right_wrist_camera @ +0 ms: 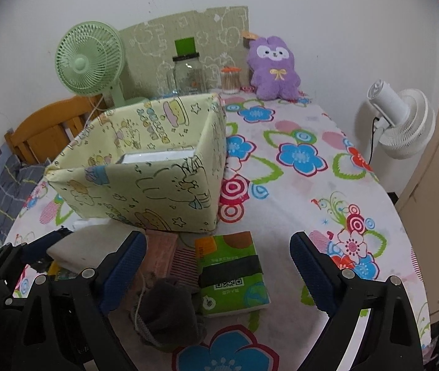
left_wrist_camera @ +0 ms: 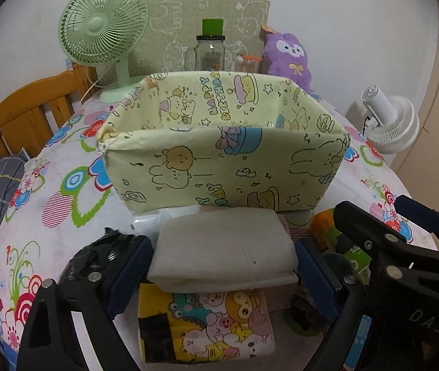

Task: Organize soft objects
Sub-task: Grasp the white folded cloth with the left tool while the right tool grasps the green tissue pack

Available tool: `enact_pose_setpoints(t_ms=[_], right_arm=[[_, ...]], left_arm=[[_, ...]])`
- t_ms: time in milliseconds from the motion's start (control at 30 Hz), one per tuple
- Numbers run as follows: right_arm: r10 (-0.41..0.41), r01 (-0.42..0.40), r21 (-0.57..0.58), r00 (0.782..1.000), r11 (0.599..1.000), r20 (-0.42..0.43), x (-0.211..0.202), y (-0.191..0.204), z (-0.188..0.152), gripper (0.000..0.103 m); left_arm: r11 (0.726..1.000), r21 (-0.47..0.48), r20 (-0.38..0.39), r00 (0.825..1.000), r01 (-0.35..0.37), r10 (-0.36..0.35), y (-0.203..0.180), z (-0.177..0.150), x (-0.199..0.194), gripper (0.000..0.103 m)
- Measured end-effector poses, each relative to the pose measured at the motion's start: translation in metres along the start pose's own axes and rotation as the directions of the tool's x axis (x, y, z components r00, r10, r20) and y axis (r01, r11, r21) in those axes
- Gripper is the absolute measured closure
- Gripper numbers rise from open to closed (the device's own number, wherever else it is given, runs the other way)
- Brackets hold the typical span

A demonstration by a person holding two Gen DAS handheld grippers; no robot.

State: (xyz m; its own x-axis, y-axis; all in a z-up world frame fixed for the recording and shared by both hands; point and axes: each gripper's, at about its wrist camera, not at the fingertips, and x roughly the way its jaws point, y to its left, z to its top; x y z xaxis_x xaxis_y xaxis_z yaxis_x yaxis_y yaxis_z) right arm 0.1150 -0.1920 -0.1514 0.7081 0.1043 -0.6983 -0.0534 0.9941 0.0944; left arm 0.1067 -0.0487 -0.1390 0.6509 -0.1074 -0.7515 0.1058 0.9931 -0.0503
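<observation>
While your left claw [left_wrist_camera: 224,259] stands apart astride the white folded cloth [left_wrist_camera: 224,247], its long axis crosswise, your right claw [right_wrist_camera: 217,266] gapes empty over the green tissue pack [right_wrist_camera: 231,272].

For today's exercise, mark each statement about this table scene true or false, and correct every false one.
1. The fabric bin lies tipped on its side. False: it stands upright.
2. A purple plush toy sits near the wall. True.
3. The right hand-held gripper is clamped on the green tissue pack. False: its jaws stand open.
4. The white folded cloth lies between the left hand-held gripper's fingers. True.
5. The green fan stands inside the bin. False: behind it.
</observation>
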Motion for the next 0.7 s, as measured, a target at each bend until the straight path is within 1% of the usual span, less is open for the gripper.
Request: enact_pose_setpoints(t_ms=[67, 167, 300, 433, 533, 633, 700], right_arm=[[-0.003, 0.003, 0.002, 1.0, 1.0, -0.013, 0.005, -0.001, 0.0, 0.008], [-0.001, 0.001, 0.006, 0.999, 1.0, -0.036, 0.012, -0.002, -0.001, 0.011], [0.0, 0.001, 0.013, 0.998, 1.0, -0.058, 0.021, -0.004, -0.001, 0.012], [-0.024, 0.025, 0.006, 0.995, 1.0, -0.097, 0.032, -0.003, -0.006, 0.017], [-0.012, 0.014, 0.018, 0.992, 1.0, -0.124, 0.038, -0.003, -0.009, 0.024], [-0.006, 0.009, 0.016, 0.992, 1.0, -0.129, 0.041, -0.002, -0.008, 0.032], [-0.005, 0.007, 0.013, 0.991, 1.0, -0.131, 0.042, -0.001, -0.008, 0.04]], left_arm=[[1.0, 0.005, -0.013, 1.0, 0.001, -0.001, -0.002, 0.0, 0.003, 0.012], [1.0, 0.015, -0.021, 1.0, -0.004, 0.004, -0.004, 0.0, 0.006, 0.014], [1.0, 0.022, -0.032, 0.999, -0.012, 0.013, -0.004, -0.001, 0.011, 0.018], [0.999, 0.019, -0.063, 0.998, -0.027, 0.028, -0.004, -0.006, 0.017, 0.02], [0.999, 0.02, -0.067, 0.997, -0.035, 0.036, -0.004, -0.007, 0.019, 0.021], [0.999, 0.022, -0.067, 0.997, -0.038, 0.039, -0.005, -0.007, 0.02, 0.022], [0.999, 0.025, -0.066, 0.997, -0.038, 0.039, -0.006, -0.007, 0.021, 0.023]])
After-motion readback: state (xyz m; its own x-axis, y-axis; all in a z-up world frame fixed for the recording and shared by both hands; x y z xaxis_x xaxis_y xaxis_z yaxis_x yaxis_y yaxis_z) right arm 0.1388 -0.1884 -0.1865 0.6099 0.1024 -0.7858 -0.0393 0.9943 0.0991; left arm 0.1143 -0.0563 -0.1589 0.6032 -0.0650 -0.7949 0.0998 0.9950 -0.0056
